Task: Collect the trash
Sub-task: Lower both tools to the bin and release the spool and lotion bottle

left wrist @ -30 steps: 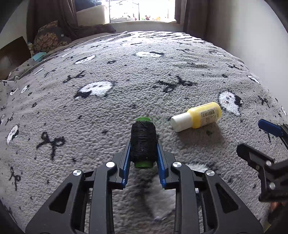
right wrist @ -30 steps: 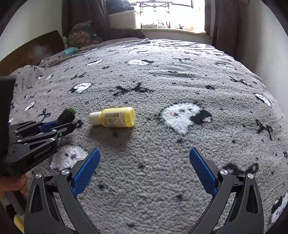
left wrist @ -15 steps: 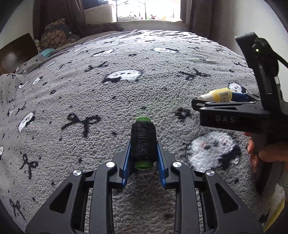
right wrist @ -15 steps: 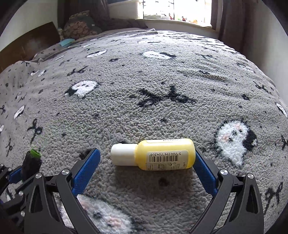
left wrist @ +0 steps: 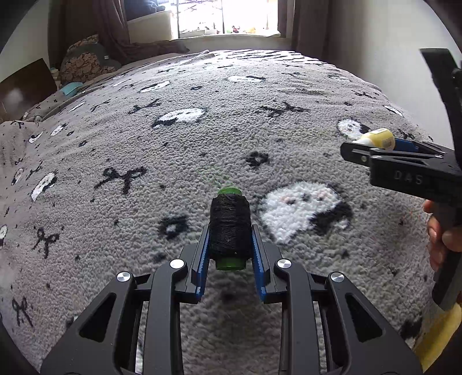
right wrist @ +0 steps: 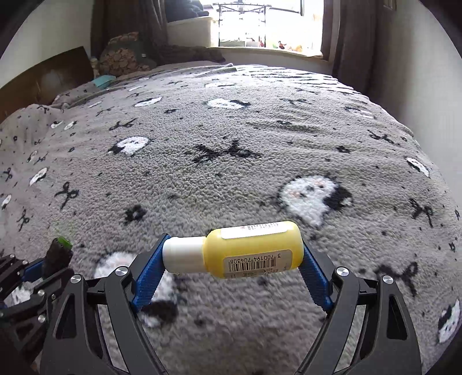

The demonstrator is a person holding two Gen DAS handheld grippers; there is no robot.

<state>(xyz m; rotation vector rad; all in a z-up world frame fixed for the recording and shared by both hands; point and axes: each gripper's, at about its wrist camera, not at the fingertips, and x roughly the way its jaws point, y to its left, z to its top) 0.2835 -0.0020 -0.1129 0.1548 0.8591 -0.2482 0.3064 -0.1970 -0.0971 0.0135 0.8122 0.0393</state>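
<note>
My left gripper (left wrist: 230, 230) is shut on a spool of black thread (left wrist: 229, 230) with a green core, held above the grey blanket (left wrist: 202, 138). My right gripper (right wrist: 232, 245) is shut on a yellow bottle (right wrist: 251, 249) with a white cap, gripped end to end and lifted off the blanket. The bottle also shows in the left wrist view (left wrist: 378, 138), in the right gripper (left wrist: 384, 150) at the right. The spool (right wrist: 57, 253) and left gripper (right wrist: 55, 259) show at the lower left of the right wrist view.
The grey fleece blanket with black bows and white ghost shapes covers a bed. Pillows (left wrist: 83, 62) and a dark headboard (left wrist: 26, 83) lie at the far left. A window (left wrist: 228, 17) with curtains is at the back. A white wall (left wrist: 375, 52) runs along the right.
My right gripper moved to the yellow bottle, closed on its ends and lifted it off the blanket. My left gripper kept hold of the spool and shifted left.
</note>
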